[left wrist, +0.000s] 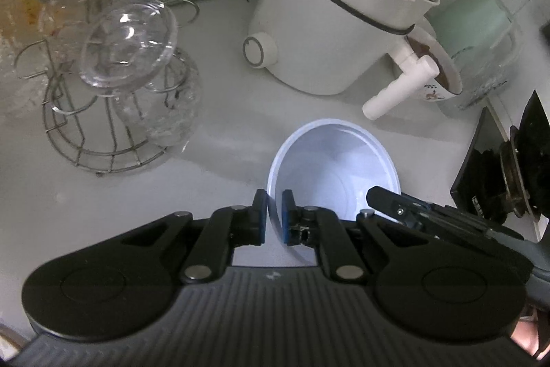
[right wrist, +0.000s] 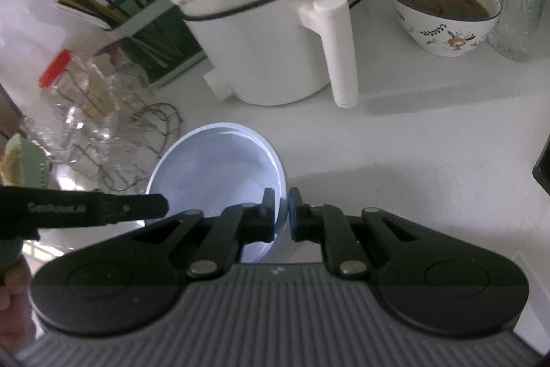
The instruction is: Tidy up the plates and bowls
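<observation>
A pale white bowl (left wrist: 335,167) sits low in the centre of both wrist views, over a white table (left wrist: 223,133). The left gripper (left wrist: 274,217) has its jaws clamped on the bowl's left rim; the right gripper (right wrist: 282,212) has its jaws clamped on the opposite rim. With two thin edge grips, uneven pulling could likely twist the bowl free or tilt it. Close behind stand a white cooker (left wrist: 330,19) and, at left, a wire rack (left wrist: 99,140) of glasses (left wrist: 127,40), which a careless swing might strike.
</observation>
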Demonstrator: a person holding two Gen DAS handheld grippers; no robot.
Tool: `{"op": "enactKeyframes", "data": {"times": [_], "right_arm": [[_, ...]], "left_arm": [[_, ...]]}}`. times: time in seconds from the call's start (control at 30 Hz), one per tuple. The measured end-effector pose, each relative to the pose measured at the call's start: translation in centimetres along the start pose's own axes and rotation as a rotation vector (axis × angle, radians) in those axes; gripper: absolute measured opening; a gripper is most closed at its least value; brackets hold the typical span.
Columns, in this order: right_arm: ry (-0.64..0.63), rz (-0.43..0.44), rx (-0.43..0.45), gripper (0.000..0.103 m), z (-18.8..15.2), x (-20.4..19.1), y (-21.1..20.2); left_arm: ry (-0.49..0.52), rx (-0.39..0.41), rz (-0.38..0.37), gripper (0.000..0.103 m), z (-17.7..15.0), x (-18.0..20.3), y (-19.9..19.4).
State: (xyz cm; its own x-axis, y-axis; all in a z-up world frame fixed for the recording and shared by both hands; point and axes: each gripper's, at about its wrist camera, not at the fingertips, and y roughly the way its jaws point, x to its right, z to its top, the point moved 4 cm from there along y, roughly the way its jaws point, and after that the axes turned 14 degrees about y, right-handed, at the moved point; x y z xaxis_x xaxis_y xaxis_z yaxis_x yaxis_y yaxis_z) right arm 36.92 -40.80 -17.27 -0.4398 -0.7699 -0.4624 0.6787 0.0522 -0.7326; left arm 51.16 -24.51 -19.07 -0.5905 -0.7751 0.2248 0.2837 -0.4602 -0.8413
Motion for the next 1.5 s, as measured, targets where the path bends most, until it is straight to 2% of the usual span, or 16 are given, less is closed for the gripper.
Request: {"op": "enactKeyframes", "data": {"times": [0.4, 0.63, 0.8, 1.13, 1.5], "right_arm": [[0.011, 0.041, 0.033, 0.011, -0.9, -0.8, -4.8], [0.090, 0.087, 0.033, 0.011, -1.4, -0.9, -7.3], [0.111, 0.092, 0.036, 0.011, -2.1, -1.3, -7.7], [0.032, 0.121, 0.003, 0.011, -4.0, -3.6, -8.5], [-0.066, 0.131, -0.073, 0.011, -6.2, -6.3, -7.3]], "left_arm": [[0.012, 0.010, -0.028, 0.010, -1.2, 1.6, -4.8], [0.031, 0.049, -0.046, 0.010, -1.4, 2.4, -8.4], [0.062, 0.047, -0.033, 0.010, -3.0, 2.5, -10.0], [-0.034, 0.096, -0.039, 0.010, -6.1, 0.2, -12.6], [-0.123, 0.101, 0.027, 0.010, -9.5, -2.4, -14.0]]}}
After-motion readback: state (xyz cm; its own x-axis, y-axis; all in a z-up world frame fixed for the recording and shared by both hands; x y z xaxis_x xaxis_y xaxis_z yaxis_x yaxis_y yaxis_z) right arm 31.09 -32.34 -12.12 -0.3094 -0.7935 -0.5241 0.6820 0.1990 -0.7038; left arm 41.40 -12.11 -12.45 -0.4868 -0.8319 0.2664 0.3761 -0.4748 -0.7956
